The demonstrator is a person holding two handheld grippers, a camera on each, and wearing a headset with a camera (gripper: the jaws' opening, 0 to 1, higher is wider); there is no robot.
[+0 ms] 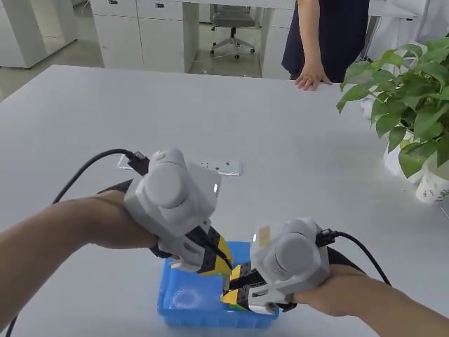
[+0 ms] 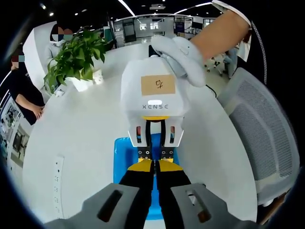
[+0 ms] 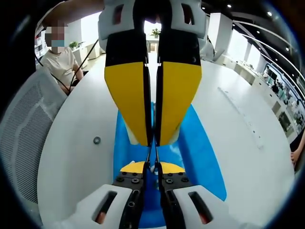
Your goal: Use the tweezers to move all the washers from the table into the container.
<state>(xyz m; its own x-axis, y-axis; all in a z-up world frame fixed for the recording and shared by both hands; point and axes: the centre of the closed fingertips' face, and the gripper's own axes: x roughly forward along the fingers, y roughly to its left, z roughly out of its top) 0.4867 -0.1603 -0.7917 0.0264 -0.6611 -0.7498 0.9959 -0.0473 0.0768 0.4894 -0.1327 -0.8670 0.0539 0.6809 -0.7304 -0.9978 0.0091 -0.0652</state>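
Glossy blue plastic container [image 1: 210,317], smooth matt white table [image 1: 210,112], small metallic washer [image 3: 96,140], mesh fabric chair back [image 2: 267,129].

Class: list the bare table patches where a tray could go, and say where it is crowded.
Free: the wide stretch between the socket strip and the person's hand at the far edge; the left side of the table. Crowded: the near edge, where left gripper and right gripper meet over the blue container.

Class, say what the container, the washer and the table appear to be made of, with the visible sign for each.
Container: likely plastic, evenly bright blue, slightly glossy. Washer: probably metal, a small grey ring; too small to be sure. Table: smooth matt white, perhaps laminate.
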